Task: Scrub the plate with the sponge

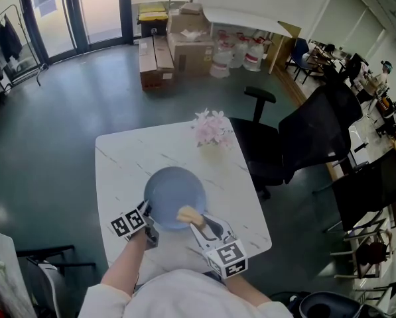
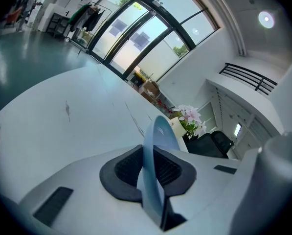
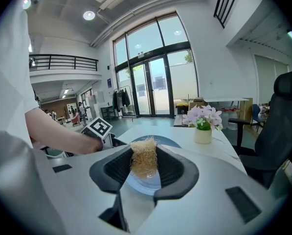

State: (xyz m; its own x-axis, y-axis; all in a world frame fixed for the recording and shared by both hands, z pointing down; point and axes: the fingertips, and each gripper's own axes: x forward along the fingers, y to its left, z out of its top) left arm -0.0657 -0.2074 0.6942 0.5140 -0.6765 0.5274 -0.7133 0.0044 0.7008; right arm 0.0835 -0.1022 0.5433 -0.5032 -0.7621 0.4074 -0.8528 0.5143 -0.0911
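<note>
**Item 1. Table** point(image 1: 118, 164): white top with faint grey veining. It carries everything listed below.

**Item 2. Plate** point(image 1: 174, 197): round, pale blue. It sits toward the near edge of the table, about midway between the left and right edges. No dirt, foam or water shows on its surface. Whether it rests flat on the table or is raised a little at the gripped side cannot be told.

**Item 3. Left gripper** point(image 1: 146, 216): jaws nearly together, clamped on the plate's rim at its near-left side. The left gripper view shows the rim point(image 2: 158, 131) running edge-on between the two dark pads.

**Item 4. Right gripper** point(image 1: 201, 222): jaws clamped on the sponge, with both pads pressing its sides.

**Item 5. Sponge** point(image 3: 144, 160): a straw-coloured, fibrous pad standing up between the right jaws. In the head view it lies over the near-right part of the plate. Whether it presses on the surface cannot be confirmed.

**Item 6. Vase of pink flowers** point(image 1: 212, 134): near the far right corner of the table, well apart from the plate.

**Status of task:**
- Done: the sponge is picked up, the plate is steadied by its rim, and the sponge is brought over the plate.
- Judged to be in hand or about to begin: the scrubbing itself.
- Not readable from the plate's clean-looking face: how much of it has been covered. The far half and the left side are clear of the sponge.
- Left to do, on this judgement: working the sponge across the whole surface.
</note>
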